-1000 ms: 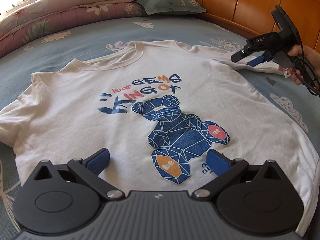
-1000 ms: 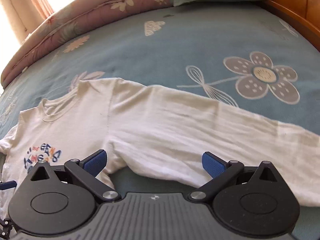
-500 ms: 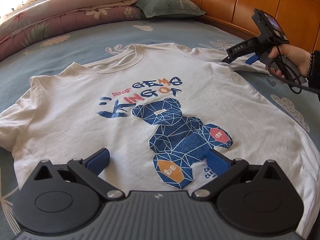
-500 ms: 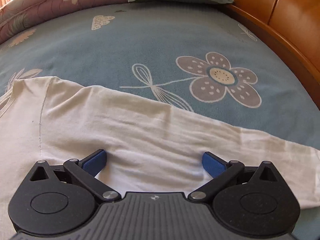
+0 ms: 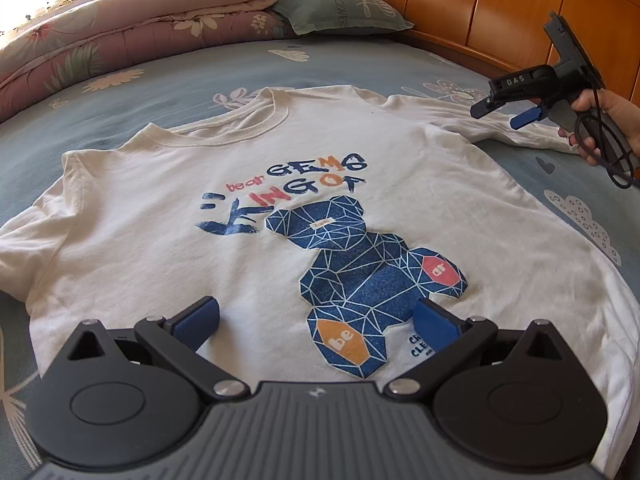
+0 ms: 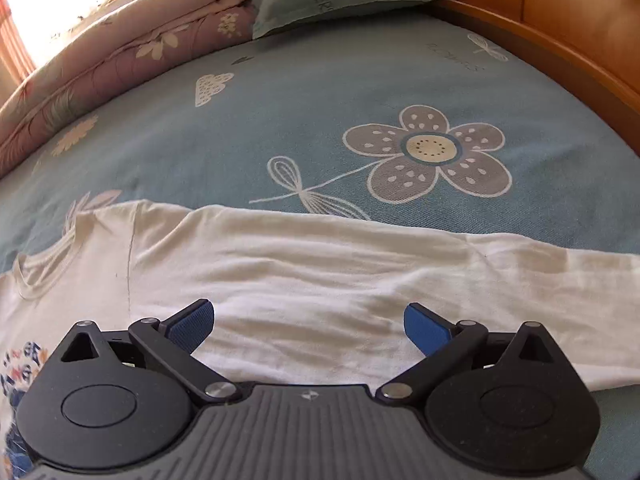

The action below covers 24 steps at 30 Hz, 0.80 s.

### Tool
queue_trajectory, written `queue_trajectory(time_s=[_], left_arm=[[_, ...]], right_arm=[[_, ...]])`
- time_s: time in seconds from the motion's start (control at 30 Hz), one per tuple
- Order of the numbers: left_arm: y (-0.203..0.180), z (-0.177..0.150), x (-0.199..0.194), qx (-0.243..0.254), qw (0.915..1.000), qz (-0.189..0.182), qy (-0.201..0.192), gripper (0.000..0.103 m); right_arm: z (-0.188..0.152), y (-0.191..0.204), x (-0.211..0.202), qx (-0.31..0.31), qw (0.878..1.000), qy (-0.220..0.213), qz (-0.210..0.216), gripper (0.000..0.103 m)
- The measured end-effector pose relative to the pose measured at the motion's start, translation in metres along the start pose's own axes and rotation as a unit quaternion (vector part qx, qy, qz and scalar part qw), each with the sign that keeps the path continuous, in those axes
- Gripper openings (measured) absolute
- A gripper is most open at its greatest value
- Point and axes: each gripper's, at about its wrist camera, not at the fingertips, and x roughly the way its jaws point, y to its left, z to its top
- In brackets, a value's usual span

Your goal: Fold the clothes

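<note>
T-shirt [image 5: 256, 208], white with a blue bear print [image 5: 368, 280], lies face up and spread flat on the bed [image 5: 168, 92], its long sleeve [image 6: 360, 280] stretched toward the wooden headboard [image 5: 500, 12]. A quilt [image 5: 120, 28] and pillow [image 5: 336, 8] sit beyond. Folding the sleeve could bunch the thin cloth if only one layer is pinched. The left gripper [image 5: 316, 320] hovers low over the hem, jaws open; the right gripper [image 6: 308, 324], hand-held, points down at the sleeve, jaws open and empty.
</note>
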Motion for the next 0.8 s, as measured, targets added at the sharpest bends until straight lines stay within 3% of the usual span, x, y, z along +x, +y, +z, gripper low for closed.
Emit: queue_trajectory(time_s=[0.07, 0.13, 0.27, 0.4, 0.57, 0.73, 0.8], left_arm=[[0.0, 0.0, 0.0, 0.0, 1.0, 0.0, 0.0, 0.102], [0.0, 0.0, 0.0, 0.0, 1.0, 0.0, 0.0, 0.102], [0.0, 0.0, -0.001, 0.0, 1.0, 0.0, 0.001, 0.102], [0.0, 0.0, -0.001, -0.001, 1.0, 0.001, 0.001, 0.102], [0.0, -0.001, -0.001, 0.001, 1.0, 0.001, 0.0, 0.102], [0.002, -0.001, -0.001, 0.004, 1.0, -0.002, -0.001, 0.102], [0.002, -0.001, 0.0, 0.004, 1.0, -0.002, -0.002, 0.102]], right_arm=[[-0.007, 0.008, 0.008, -0.043, 0.998, -0.002, -0.05, 0.103], [-0.011, -0.012, 0.012, -0.033, 0.999, -0.008, -0.042, 0.103], [-0.014, -0.071, -0.004, 0.045, 0.996, -0.008, -0.079, 0.103], [-0.019, -0.113, -0.021, 0.116, 0.985, -0.012, -0.124, 0.103], [-0.012, -0.105, -0.024, 0.111, 0.989, -0.04, -0.088, 0.103], [0.0, -0.091, 0.016, 0.073, 0.988, -0.026, -0.136, 0.103], [0.005, -0.095, 0.022, 0.06, 0.986, -0.048, -0.146, 0.103]])
